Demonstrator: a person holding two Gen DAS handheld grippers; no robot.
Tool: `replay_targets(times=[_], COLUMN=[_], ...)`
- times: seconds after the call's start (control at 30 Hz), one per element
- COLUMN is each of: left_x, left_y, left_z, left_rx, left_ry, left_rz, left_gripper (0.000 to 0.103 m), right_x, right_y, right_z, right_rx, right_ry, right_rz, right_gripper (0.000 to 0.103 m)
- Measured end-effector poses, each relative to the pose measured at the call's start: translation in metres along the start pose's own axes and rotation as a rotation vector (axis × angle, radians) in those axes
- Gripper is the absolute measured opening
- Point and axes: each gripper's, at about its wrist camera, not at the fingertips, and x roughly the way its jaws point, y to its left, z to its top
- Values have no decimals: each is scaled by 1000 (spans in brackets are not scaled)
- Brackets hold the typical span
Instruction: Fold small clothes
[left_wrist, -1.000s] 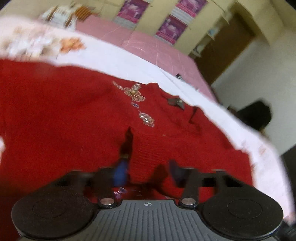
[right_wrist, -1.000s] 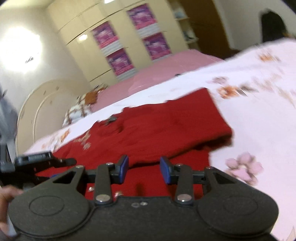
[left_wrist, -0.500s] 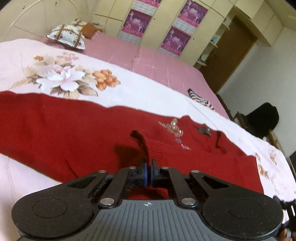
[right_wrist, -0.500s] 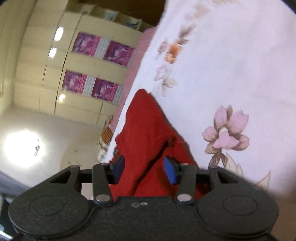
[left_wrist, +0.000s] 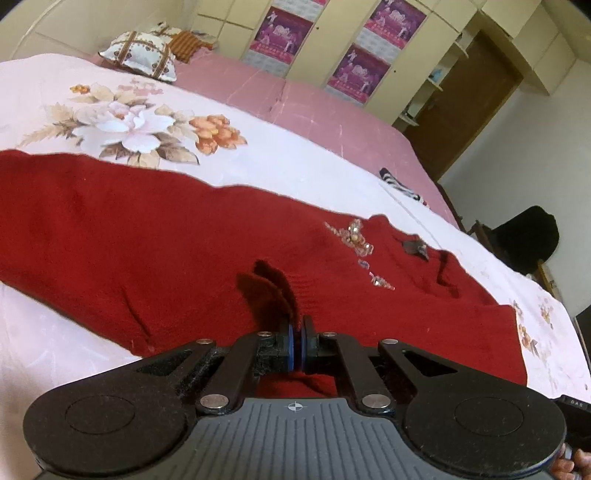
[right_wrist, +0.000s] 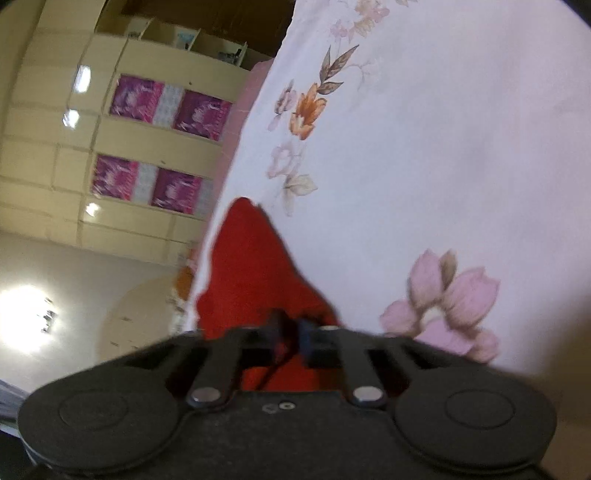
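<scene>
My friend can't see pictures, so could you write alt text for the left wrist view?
The left gripper, jaws shut, pinches a fold of a red knit sweater with a beaded flower, spread across a floral bedsheet. A patterned pillow and cupboards with purple posters lie beyond.

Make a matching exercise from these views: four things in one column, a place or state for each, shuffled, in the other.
Things
1. red knitted sweater
2. patterned square cushion
3. left gripper
4. black-and-white striped cloth

Places or states
A. at the head of the bed, on the pink sheet
B. shut on a fold of red knit
C. spread across the floral bedspread
D. near the bed's far edge, towards the brown door

Pairs: 1-C, 2-A, 3-B, 4-D
</scene>
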Motion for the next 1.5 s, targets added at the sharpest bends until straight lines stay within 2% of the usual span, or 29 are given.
replay_targets(times=[0.13, 0.2, 0.27, 0.33, 0.4, 0.43, 0.47, 0.5, 0.53, 0.57, 0.6, 0.7, 0.8, 0.87, 0.93, 0.97, 1.03, 1.1, 1.13, 1.17, 1.2, 1.3, 1.33, 1.4, 1.5], left_x=[-8, -2, 11, 12, 7, 3, -4, -11, -18, -25, -29, -21, 1, 16, 32, 40, 41, 40, 39, 39, 38, 39, 40, 40, 27], left_y=[-1, -1, 3, 4, 3, 4, 6, 8, 11, 12, 10, -10, -36, -45, -48, -47, -50, -52, -53, -53, -52, -53, -54, -56, -65], left_z=[6, 6, 0, -3, -1, 0, 1, 2, 3, 6, 9, 16, 17, 17, 15, 12, 4, 2, 1, 1, 2, -1, -1, 0, 0], left_rx=[17, 33, 41, 50, 56, 64, 73, 76, 72, 66, 68, 111, 189, 219, 232, 239, 282, 307, 313, 319, 322, 331, 335, 341, 357], left_ry=[-49, -23, 48, 43, 41, 29, 4, -21, -61, -106, -137, -134, -97, -66, -15, 11, -6, -6, -6, -7, -7, -18, -19, -17, -55], left_rz=[-36, 1, 58, 57, 70, 92, 141, 174, 203, 222, 222, 132, 83, 79, 75, 81, 87, 95, 97, 99, 98, 106, 109, 120, 110], left_gripper=[3, 3, 3, 4, 4, 5, 8, 24, 49, 59, 60, 60, 60, 60, 49, 48, 48, 48, 48, 48, 48, 48, 48, 48, 48], right_x=[-8, -10, -5, 1, -1, -3, -8, -14, -23, -28, -33, -28, 1, 25, 44, 53, 70, 80, 82, 84, 83, 72, 76, 77, 70], right_y=[8, 12, 8, 1, 3, 5, 8, 11, 13, 19, 26, 43, 66, 72, 71, 69, 62, 56, 54, 53, 54, 56, 53, 55, 62], right_z=[-1, 0, 1, 3, 7, 9, 11, 12, 12, 13, 15, 28, 40, 49, 58, 62, 69, 70, 69, 69, 68, 68, 66, 61, 59], right_rx=[-92, -132, -155, -122, -108, -106, -118, -153, -207, -268, -340, -453, -555, -557, -532, -514, -458, -428, -431, -438, -454, -498, -514, -538, -520], right_ry=[-25, -37, -31, -12, 8, 23, 31, 30, 20, 4, -21, -62, -78, -56, -24, -3, 64, 97, 111, 124, 124, 36, 39, 31, 12], right_rz=[26, 35, -13, -32, -23, -11, 2, 9, 4, -14, -34, -58, -89, -94, -82, -71, -38, -18, -7, 4, 14, -40, -75, -89, -116], right_gripper=[5, 5, 4, 3, 14, 23, 27, 29, 30, 29, 28, 28, 39, 42, 42, 42, 42, 41, 33, 8, 8, 7, 6, 8, 19])
